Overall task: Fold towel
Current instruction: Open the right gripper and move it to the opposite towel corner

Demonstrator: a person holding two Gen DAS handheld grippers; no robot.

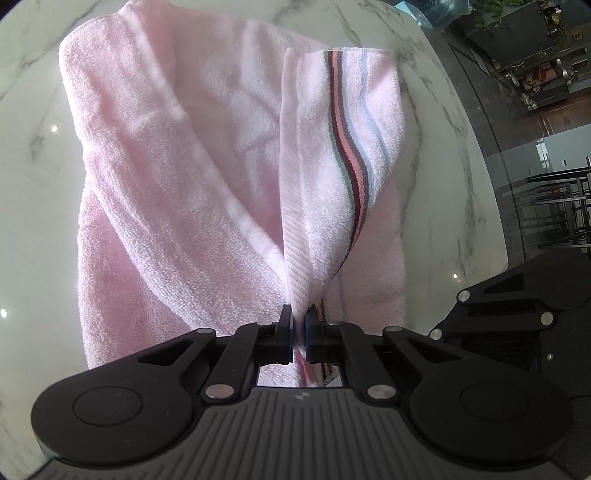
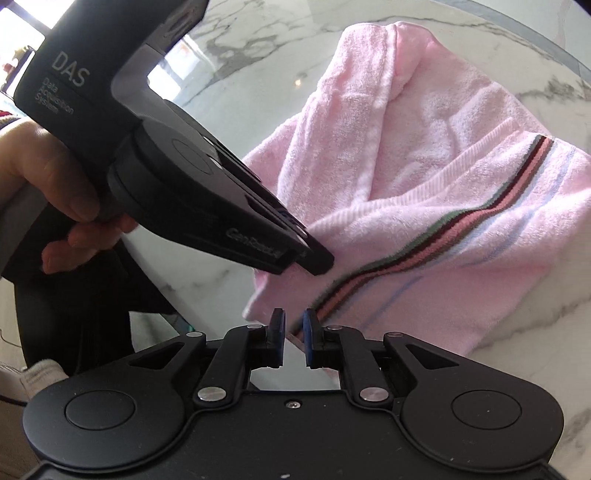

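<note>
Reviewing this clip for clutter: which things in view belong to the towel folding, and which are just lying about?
Part of the job:
pink towel
left gripper, shut on the towel's edge
right gripper, open by the striped corner
marble table

Lying about:
blue plastic bag at the table's far edge

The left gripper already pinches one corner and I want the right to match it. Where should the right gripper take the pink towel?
Probably the free near corner of the pink towel, just ahead of the right gripper. Its hem lies flat by the table edge, so slide the open jaws in low from the near side. The left gripper holds its corner.
</note>
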